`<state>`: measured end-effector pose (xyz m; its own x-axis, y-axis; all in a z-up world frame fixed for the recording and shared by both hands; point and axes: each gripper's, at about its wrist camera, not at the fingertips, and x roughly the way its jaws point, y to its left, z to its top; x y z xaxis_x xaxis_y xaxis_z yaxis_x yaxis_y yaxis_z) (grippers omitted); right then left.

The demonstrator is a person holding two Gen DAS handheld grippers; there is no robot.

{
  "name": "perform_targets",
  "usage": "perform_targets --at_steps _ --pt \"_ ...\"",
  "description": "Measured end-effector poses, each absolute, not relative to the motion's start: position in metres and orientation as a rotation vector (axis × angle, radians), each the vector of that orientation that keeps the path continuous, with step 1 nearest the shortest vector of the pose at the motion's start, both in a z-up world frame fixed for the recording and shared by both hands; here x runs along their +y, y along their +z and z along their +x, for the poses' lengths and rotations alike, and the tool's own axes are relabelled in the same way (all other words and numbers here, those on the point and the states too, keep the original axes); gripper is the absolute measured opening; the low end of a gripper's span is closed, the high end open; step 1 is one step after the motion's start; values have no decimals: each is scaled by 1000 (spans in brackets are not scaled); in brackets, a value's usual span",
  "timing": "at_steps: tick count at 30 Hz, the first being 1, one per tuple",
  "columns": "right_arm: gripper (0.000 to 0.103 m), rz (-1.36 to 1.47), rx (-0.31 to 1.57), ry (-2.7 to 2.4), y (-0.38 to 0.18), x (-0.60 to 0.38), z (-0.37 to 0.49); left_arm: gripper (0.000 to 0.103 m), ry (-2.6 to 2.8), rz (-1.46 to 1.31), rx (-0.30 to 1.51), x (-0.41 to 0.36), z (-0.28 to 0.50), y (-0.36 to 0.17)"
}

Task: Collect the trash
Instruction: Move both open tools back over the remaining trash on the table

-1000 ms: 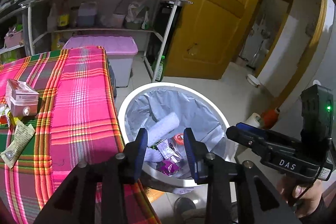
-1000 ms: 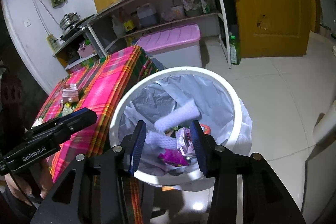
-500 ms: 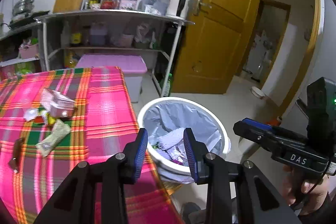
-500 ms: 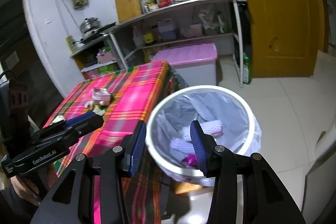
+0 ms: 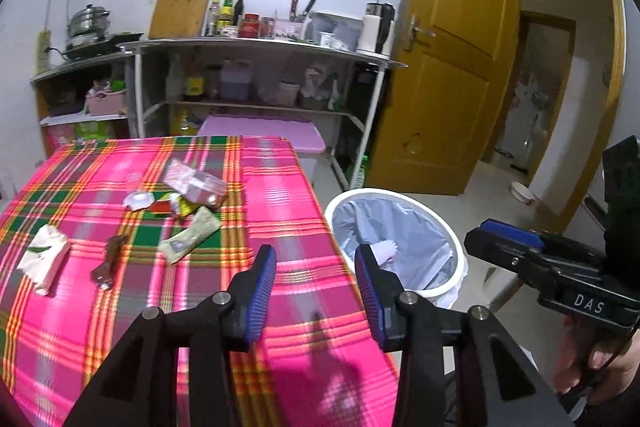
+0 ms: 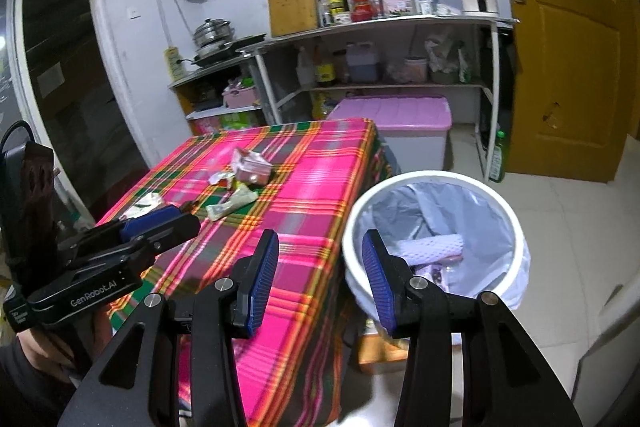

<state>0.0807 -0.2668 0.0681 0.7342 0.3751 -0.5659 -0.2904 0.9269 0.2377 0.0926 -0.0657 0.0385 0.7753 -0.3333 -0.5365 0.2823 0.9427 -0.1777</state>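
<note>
Trash lies on the pink plaid tablecloth [image 5: 280, 195]: a pale green wrapper [image 5: 190, 235], a pink carton [image 5: 196, 183], a crumpled white piece [image 5: 138, 200], a white tissue pack [image 5: 44, 259] and a brown wrapper [image 5: 110, 259]. The white bin [image 5: 448, 247] with a grey liner stands off the table's right edge and holds a white foam sleeve [image 6: 434, 247]. My left gripper [image 5: 316, 275] hovers over the table's near right part, its jaws opening with nothing between them. My right gripper [image 6: 320, 267] hangs open and empty above the gap between table [image 6: 312, 179] and bin [image 6: 508, 215].
A metal shelf rack [image 5: 260, 47] with bottles, a kettle and jars stands behind the table, with a lidded pink storage box [image 5: 264, 131] under it. A yellow door [image 5: 444, 67] stands open at the right. A person's hand [image 5: 592, 359] grips the right tool.
Both grippers have pulled back and up from over the bin toward the table, so the trash on the cloth has come into view. The left jaws have widened a little.
</note>
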Motion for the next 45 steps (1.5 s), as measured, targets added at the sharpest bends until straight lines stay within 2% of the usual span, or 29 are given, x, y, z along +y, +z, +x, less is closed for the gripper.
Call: perform_targets --at_steps 22,45 --pt "45 110 719 466 60 -217 78 41 -198 -99 568 -6 53 31" --pt "45 96 823 537 46 -131 139 42 101 -131 574 125 89 17"
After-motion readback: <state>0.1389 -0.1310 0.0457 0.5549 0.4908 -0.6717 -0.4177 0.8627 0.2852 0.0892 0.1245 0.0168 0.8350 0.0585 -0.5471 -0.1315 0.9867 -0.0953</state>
